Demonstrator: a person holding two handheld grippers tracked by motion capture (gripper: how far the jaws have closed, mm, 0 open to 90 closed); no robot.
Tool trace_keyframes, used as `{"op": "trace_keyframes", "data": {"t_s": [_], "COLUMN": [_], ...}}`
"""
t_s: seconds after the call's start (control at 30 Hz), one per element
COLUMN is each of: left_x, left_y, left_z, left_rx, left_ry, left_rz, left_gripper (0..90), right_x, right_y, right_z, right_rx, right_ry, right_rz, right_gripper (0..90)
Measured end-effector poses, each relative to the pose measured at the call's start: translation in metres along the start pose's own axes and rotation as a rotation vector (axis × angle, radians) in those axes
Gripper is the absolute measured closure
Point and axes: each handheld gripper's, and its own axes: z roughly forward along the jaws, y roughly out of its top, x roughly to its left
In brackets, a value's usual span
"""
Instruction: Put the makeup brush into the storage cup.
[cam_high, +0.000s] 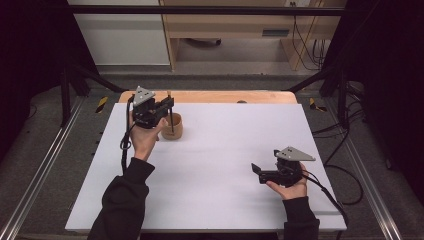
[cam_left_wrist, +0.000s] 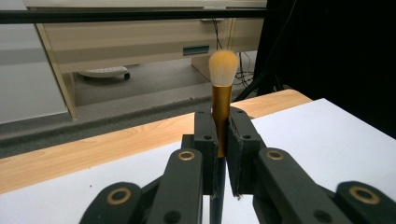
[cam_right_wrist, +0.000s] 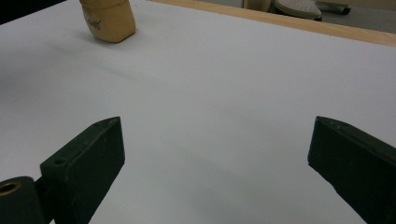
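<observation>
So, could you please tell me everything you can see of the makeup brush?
The makeup brush stands upright, clamped between the left gripper's black jaws. It has a fluffy head, pale with orange tips, above a shiny gold ferrule and a thin dark handle below. In the high view its handle points down at the tan cup on the white table.

The right gripper (cam_right_wrist: 217, 154) hovers over the white table (cam_right_wrist: 224, 79), jaws wide apart with nothing between them. A tan cup (cam_right_wrist: 108, 21) stands far beyond its left jaw.

You could not read any text; the small dark print on the tan cup (cam_right_wrist: 108, 21) was too blurred.
</observation>
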Motion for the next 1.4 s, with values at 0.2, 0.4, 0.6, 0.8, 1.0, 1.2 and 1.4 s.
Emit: {"op": "trace_keyframes", "data": {"t_s": [0.2,0.4,0.6,0.8,1.0,1.2,1.4], "left_x": [0.003,0.01,0.016,0.018,0.021,0.024,0.026], "left_y": [0.002,0.007,0.012,0.015,0.009,0.006,0.0], "left_z": [0.008,0.013,0.019,0.027,0.038,0.045,0.053], "left_rx": [0.005,0.003,0.002,0.009,0.026,0.029,0.053], "left_ry": [0.011,0.028,0.044,0.062,0.071,0.077,0.078], "left_rz": [-0.001,-0.01,-0.003,0.01,0.001,0.001,0.008], "left_gripper": [83.4,83.4,83.3,83.3,83.3,83.4,83.3], "right_x": [-0.001,-0.001,-0.002,-0.002,-0.002,-0.003,-0.004], "right_y": [0.001,0.001,0.001,0.001,0.001,0.001,0.0], "right_z": [-0.002,-0.002,-0.002,-0.002,-0.002,-0.001,-0.001], "right_rx": [-0.005,-0.004,-0.004,-0.002,-0.002,0.002,0.002], "right_ry": [-0.004,-0.005,-0.005,-0.007,-0.007,-0.006,-0.007], "right_rz": [0.0,0.001,0.004,0.002,0.0,0.0,0.006], "right_gripper": [4.1,3.9,3.7,3.7,3.6,3.6,3.7]}}
